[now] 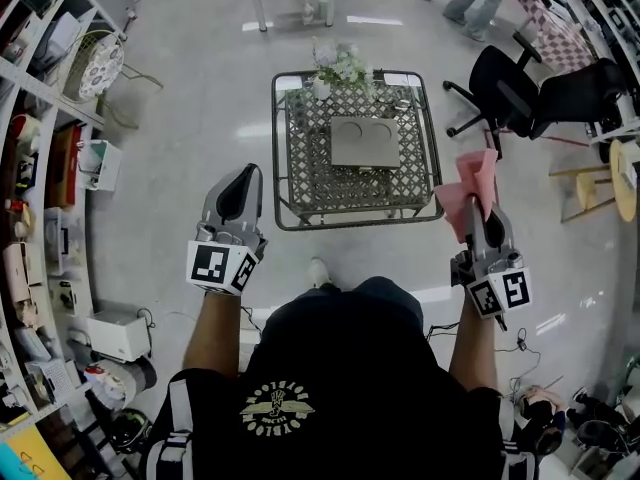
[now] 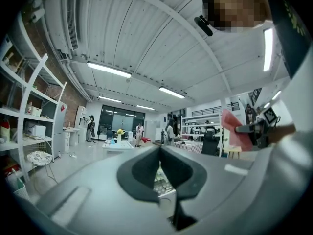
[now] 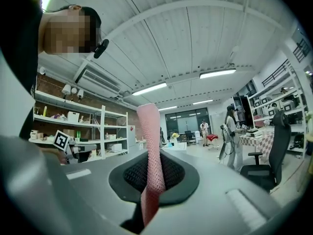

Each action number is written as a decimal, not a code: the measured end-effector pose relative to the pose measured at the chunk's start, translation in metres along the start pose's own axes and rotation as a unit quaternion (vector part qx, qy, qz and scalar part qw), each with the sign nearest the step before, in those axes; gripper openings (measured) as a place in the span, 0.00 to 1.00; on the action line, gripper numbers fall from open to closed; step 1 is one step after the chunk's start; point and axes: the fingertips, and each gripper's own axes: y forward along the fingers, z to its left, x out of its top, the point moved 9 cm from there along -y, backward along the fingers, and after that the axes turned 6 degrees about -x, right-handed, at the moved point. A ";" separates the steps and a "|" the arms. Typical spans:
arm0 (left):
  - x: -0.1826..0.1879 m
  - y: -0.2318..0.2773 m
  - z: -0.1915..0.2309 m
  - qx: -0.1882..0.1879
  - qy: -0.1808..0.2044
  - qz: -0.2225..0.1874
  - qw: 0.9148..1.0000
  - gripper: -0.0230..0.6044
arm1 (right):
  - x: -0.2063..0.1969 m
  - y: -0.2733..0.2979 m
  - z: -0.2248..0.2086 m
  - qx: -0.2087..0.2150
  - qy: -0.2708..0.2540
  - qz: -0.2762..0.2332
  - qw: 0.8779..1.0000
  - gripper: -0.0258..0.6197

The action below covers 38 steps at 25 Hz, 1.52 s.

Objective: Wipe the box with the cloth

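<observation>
A flat grey box lies in the middle of a small mesh-topped table just in front of me. My right gripper is held up at the table's right side, shut on a pink cloth that sticks up out of the jaws. The cloth also shows at the right of the left gripper view. My left gripper is raised to the left of the table, its tips together and nothing between them. Both grippers are apart from the box.
A vase of flowers stands at the table's far edge. Shelving full of items runs along the left. Black office chairs and a wooden stool stand to the right. A person stands farther off.
</observation>
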 end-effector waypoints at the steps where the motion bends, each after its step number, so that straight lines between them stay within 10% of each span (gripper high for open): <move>1: 0.000 0.000 0.002 -0.001 -0.003 0.000 1.000 0.04 | 0.002 0.001 0.002 0.000 -0.002 0.001 1.000 0.06; 38: -0.027 0.076 0.029 0.036 -0.016 0.045 0.998 0.04 | -0.026 0.132 -0.029 0.075 0.018 0.039 0.996 0.06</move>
